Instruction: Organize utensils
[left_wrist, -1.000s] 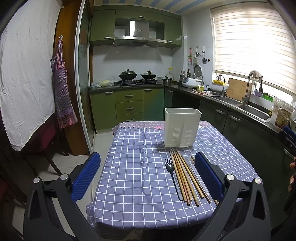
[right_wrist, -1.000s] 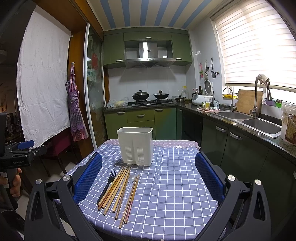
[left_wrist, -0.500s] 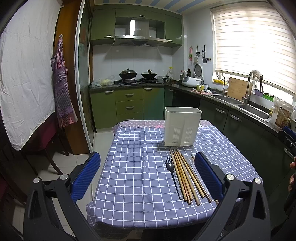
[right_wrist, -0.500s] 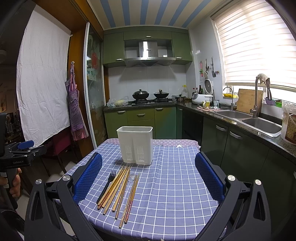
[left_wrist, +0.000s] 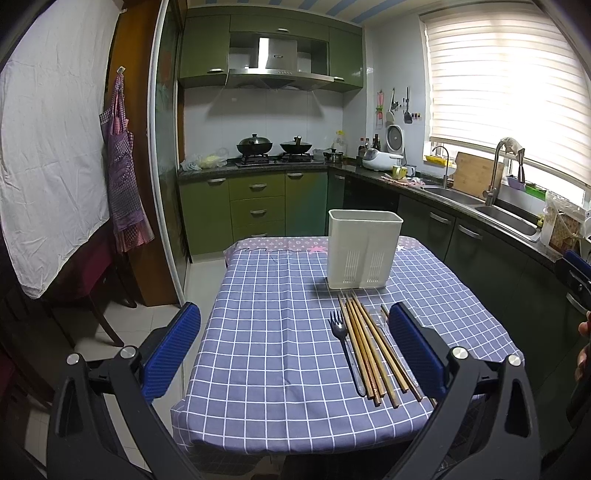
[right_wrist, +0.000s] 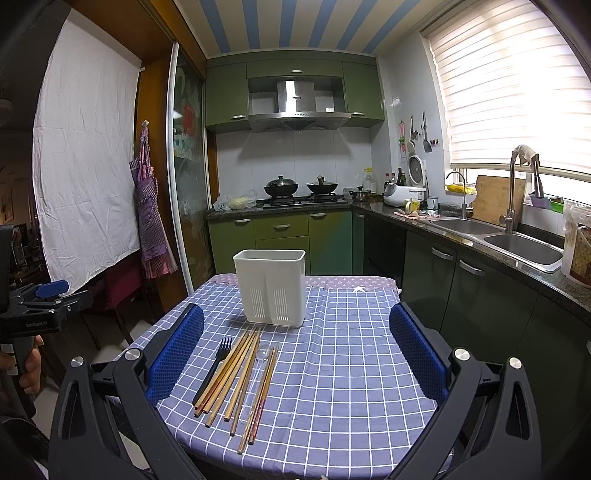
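A white slotted utensil holder (left_wrist: 364, 254) (right_wrist: 272, 287) stands upright at the far middle of the checked tablecloth (left_wrist: 280, 350) (right_wrist: 343, 369). In front of it lie a black fork (left_wrist: 342, 343) (right_wrist: 213, 363), several wooden chopsticks (left_wrist: 369, 347) (right_wrist: 236, 373) and a clear plastic spoon (right_wrist: 258, 363), side by side. My left gripper (left_wrist: 293, 349) hangs open over the table's near edge, its right finger beside the chopsticks. My right gripper (right_wrist: 295, 352) is open too, above the near edge, with the utensils just inside its left finger. Neither holds anything.
Green kitchen cabinets (left_wrist: 255, 210) with woks on the stove stand behind the table, and a counter with a sink (right_wrist: 517, 247) runs along the right. A dark chair (left_wrist: 92, 280) sits at the left. A hand with the left gripper's handle (right_wrist: 33, 317) shows at the left edge.
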